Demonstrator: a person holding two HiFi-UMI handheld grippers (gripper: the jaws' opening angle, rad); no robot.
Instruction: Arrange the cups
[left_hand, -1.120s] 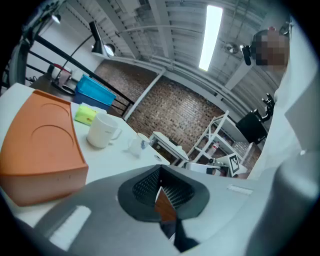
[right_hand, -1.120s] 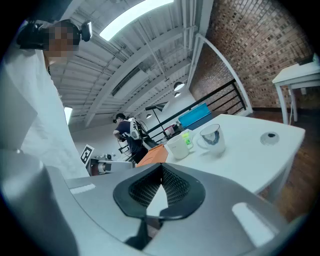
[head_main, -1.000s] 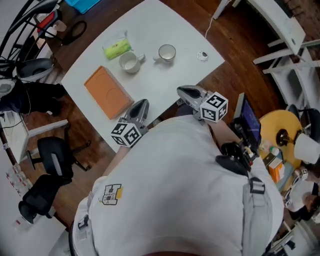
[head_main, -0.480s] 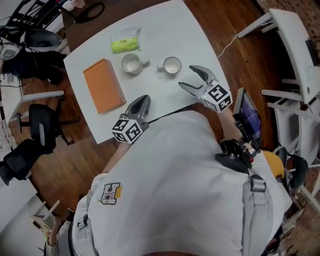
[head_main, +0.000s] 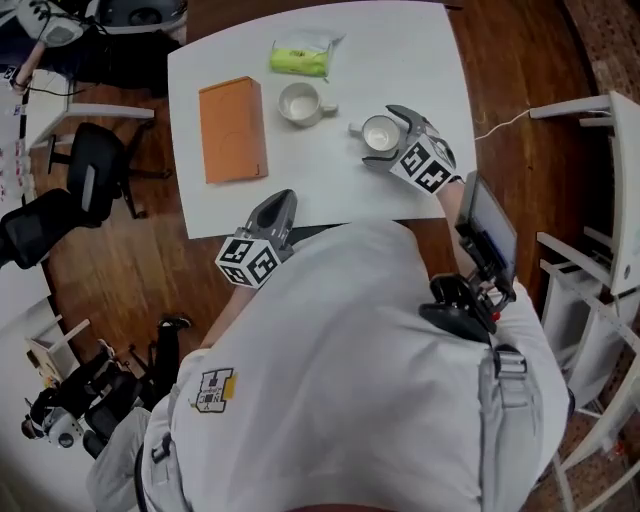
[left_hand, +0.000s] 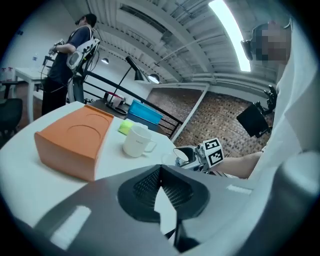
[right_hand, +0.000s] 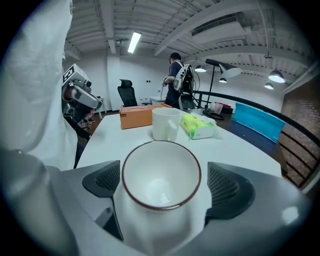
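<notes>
Moved up-right since earlier, my right gripper (head_main: 388, 137), jaws just opening, straddles the brown-rimmed cup (right_hand: 161, 200), seemingly untouched; my left gripper (head_main: 280, 205) is closed.

The right gripper (head_main: 382, 137) has been brought from the near bench (head_main: 330, 175) edge out to the brown-rimmed cup (head_main: 380, 131). Its fingers have just been opened, and the cup is now flanked by them.
</notes>
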